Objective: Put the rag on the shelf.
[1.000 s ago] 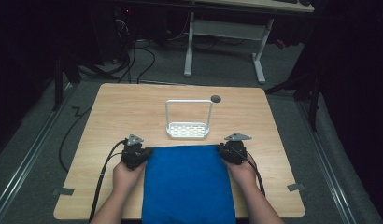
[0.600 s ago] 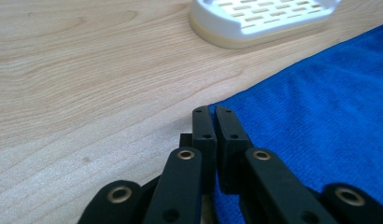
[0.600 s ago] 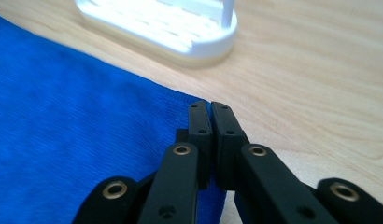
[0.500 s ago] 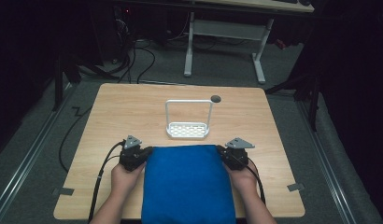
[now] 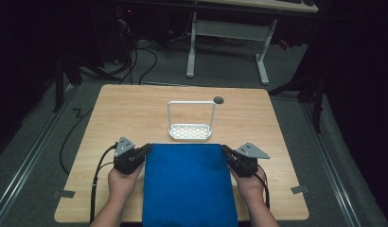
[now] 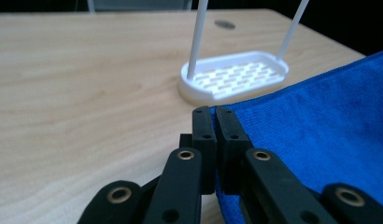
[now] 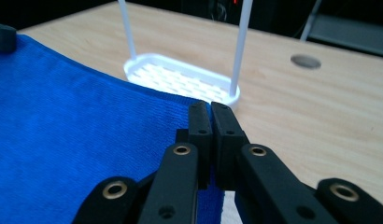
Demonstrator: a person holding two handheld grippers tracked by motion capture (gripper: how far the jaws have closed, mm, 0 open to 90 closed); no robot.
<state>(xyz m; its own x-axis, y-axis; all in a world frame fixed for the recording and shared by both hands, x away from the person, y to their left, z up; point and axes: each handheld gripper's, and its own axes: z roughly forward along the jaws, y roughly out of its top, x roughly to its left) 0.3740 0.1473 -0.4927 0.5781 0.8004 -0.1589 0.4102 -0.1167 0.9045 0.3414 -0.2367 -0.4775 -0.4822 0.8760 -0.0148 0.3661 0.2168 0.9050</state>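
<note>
**Both grippers clamped on the far corners of the blue cloth**

The left gripper [image 5: 144, 150] has its jaws pressed together on the far left corner of the blue cloth [image 5: 187, 184]; in the left gripper view the left gripper [image 6: 215, 122] pinches the cloth's edge [image 6: 320, 121] between its tips. The right gripper [image 5: 226, 150] does the same at the far right corner, and the right gripper view shows the right gripper [image 7: 210, 119] closed over the hem of the cloth [image 7: 77, 140].

The cloth lies spread flat on the wooden table [image 5: 135, 113], covering the near middle and hanging over the near edge. Just beyond its far edge stands a white slotted rack [image 5: 190, 131] with a tall wire hoop, nearly touching the cloth. A dark round grommet [image 5: 218, 100] sits in the tabletop behind the rack. Cables [image 5: 95, 184] trail back from the grippers.
</note>
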